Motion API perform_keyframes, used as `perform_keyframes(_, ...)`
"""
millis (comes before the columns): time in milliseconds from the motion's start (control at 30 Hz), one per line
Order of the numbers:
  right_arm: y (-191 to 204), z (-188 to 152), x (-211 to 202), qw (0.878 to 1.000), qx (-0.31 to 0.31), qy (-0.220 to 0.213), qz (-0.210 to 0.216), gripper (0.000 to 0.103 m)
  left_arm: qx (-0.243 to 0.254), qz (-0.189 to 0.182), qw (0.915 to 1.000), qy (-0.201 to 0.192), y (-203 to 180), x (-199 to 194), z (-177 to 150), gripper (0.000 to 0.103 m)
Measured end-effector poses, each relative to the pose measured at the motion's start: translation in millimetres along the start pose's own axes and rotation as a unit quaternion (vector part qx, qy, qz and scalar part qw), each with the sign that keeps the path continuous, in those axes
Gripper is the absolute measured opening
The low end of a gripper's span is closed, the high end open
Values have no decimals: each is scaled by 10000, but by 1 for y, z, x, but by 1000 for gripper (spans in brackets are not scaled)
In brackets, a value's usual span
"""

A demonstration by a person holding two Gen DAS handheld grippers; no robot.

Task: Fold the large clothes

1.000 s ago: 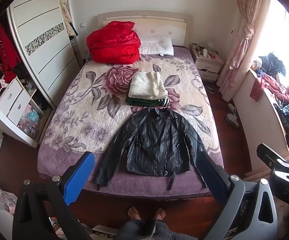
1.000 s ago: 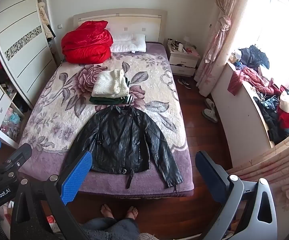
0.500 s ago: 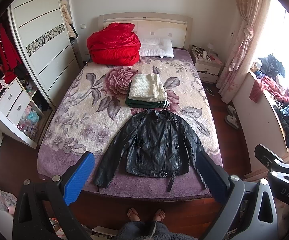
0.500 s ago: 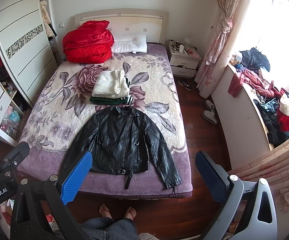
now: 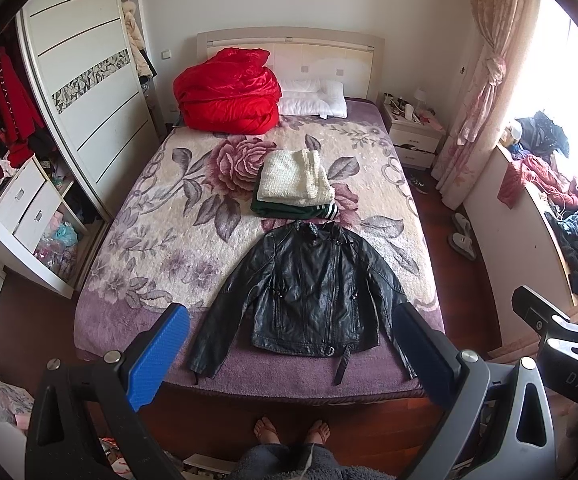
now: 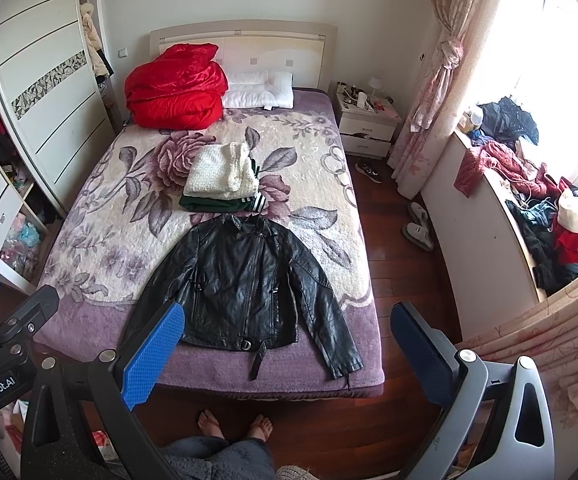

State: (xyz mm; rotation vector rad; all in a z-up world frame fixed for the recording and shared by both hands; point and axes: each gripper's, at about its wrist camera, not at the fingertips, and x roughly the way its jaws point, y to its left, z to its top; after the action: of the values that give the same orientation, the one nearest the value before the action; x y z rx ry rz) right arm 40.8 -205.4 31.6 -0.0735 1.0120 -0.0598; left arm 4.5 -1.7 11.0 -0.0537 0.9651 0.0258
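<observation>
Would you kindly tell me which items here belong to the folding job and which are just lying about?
For the job:
- black leather jacket, spread flat
- left gripper, open
- right gripper, open

Lying about:
- folded cream and green stack
- red duvet
- white pillow
- slippers

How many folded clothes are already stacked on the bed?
2. A cream knit lies on top of a dark green garment with white stripes, mid-bed just beyond the collar of the black leather jacket. Anything thinner between them would be hidden.
</observation>
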Motion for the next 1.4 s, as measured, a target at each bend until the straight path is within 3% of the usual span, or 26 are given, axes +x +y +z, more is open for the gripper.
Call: perform_keyframes(1400, 18, 28, -26, 9999, 23, -105, 84, 103, -30, -33, 9999, -146, 4, -14, 23, 103)
